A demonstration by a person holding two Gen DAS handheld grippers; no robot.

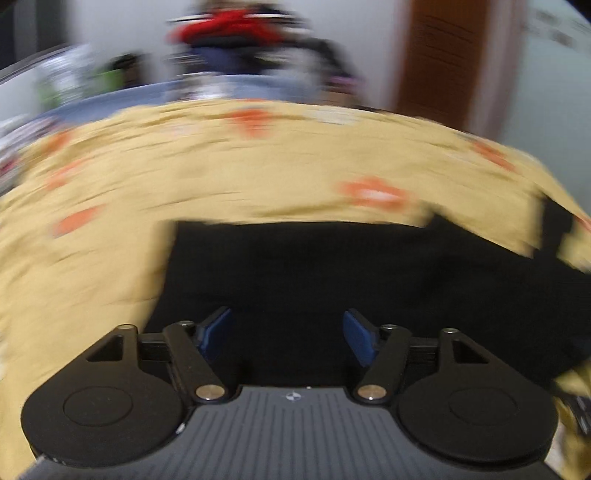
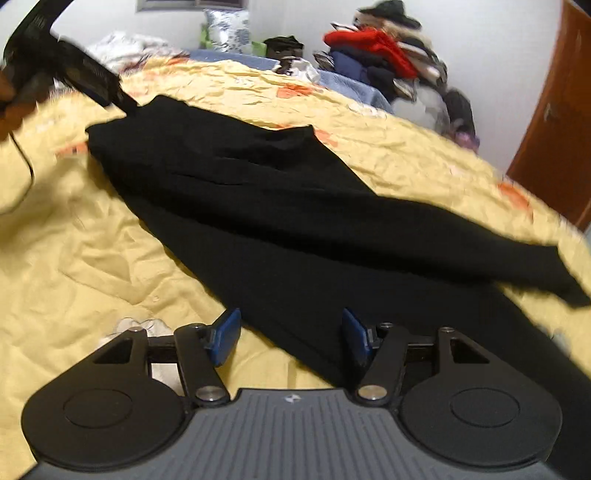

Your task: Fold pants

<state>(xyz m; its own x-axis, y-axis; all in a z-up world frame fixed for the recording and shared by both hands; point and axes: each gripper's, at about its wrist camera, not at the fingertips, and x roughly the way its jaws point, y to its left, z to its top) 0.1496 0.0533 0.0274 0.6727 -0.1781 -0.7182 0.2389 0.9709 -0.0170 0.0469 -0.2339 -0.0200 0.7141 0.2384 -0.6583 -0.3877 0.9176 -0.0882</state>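
Black pants [image 2: 280, 206] lie on a yellow bedspread [image 2: 74, 251], the two legs running from the far left toward the near right, one leg laid partly over the other. My right gripper [image 2: 290, 334] is open and empty, its blue fingertips [image 2: 225, 332] just above the near leg's edge. The left gripper [image 2: 92, 79] shows at the far left by the pants' waist end. In the blurred left wrist view my left gripper [image 1: 288, 332] is open over the black pants [image 1: 332, 280], holding nothing.
A pile of clothes [image 2: 384, 59] with a red garment sits at the far side of the bed, beside a blue sheet [image 2: 351, 83] and a patterned pillow [image 2: 227, 31]. A brown wooden door [image 2: 557, 122] stands at the right.
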